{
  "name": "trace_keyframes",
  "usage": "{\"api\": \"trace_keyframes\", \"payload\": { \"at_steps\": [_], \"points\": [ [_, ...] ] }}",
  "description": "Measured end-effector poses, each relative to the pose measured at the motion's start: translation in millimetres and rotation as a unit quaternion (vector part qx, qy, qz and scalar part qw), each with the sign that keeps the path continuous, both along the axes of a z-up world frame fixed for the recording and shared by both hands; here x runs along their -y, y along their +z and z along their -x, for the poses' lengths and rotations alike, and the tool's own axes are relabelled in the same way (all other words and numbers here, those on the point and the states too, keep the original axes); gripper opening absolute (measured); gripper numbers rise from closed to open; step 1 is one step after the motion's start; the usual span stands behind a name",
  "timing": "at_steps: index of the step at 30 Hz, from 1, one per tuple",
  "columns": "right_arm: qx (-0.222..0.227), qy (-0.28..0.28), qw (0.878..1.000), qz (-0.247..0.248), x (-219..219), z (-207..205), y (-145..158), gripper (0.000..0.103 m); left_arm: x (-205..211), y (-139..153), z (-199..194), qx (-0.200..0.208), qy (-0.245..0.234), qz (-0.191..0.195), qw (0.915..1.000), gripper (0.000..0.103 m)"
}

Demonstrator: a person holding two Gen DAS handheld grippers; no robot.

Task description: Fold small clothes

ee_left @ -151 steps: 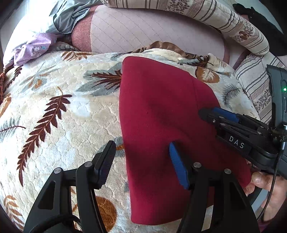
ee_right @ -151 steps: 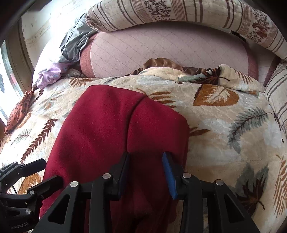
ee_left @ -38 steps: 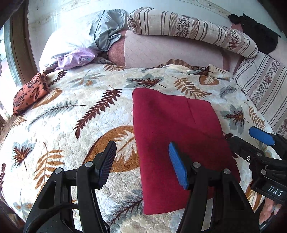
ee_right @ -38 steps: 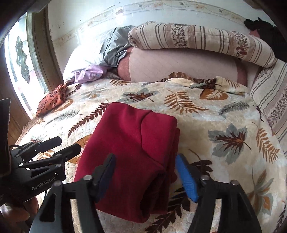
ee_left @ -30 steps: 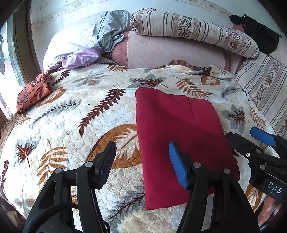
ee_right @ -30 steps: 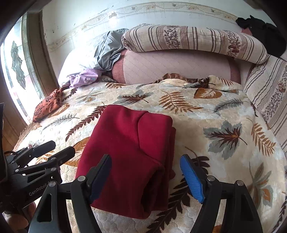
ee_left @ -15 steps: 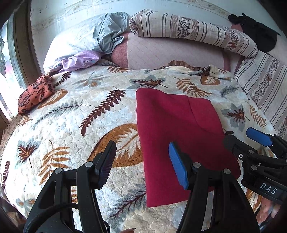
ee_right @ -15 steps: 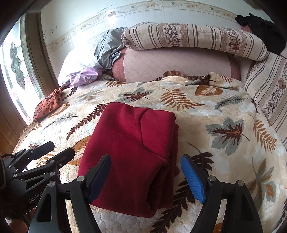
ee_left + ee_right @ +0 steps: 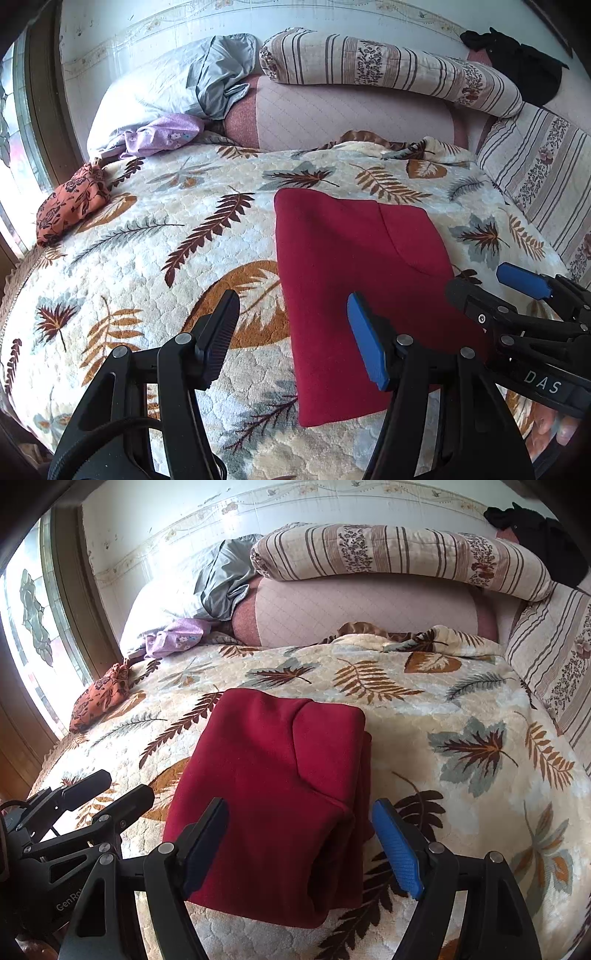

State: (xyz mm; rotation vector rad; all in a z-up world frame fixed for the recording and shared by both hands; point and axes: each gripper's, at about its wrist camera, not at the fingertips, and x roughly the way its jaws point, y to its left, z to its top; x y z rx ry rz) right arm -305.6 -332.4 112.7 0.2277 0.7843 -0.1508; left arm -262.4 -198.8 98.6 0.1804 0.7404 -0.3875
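A dark red garment (image 9: 351, 288) lies folded into a flat rectangle on the leaf-patterned bedspread (image 9: 147, 251). It also shows in the right wrist view (image 9: 273, 790), with layered folds along its right edge. My left gripper (image 9: 293, 339) is open and empty, held above the garment's near left edge. My right gripper (image 9: 301, 845) is open and empty, held above the garment's near end. The right gripper shows at the right of the left wrist view (image 9: 491, 284). The left gripper shows at the lower left of the right wrist view (image 9: 107, 794).
A striped bolster (image 9: 388, 70), pink cushion (image 9: 332, 118), grey-white pillow (image 9: 177, 85) and purple cloth (image 9: 162, 133) lie at the bed's head. An orange floral cloth (image 9: 66, 203) lies by the window at left. Striped bedding (image 9: 546, 170) lies at right.
Five seconds ago both grippers were low on the garment, the right one narrow around its fold. Both have since lifted back and the right has opened wide. In the last second hardly anything moved.
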Motion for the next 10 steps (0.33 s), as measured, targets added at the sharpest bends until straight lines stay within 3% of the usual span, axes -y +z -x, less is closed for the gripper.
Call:
{"api": "trace_keyframes", "payload": {
  "at_steps": [10],
  "points": [
    [-0.003,0.000,1.000,-0.003,-1.1,-0.2,-3.4,0.078,-8.7,-5.5,-8.6,-0.004,0.012,0.007,0.9999,0.061]
  ]
}}
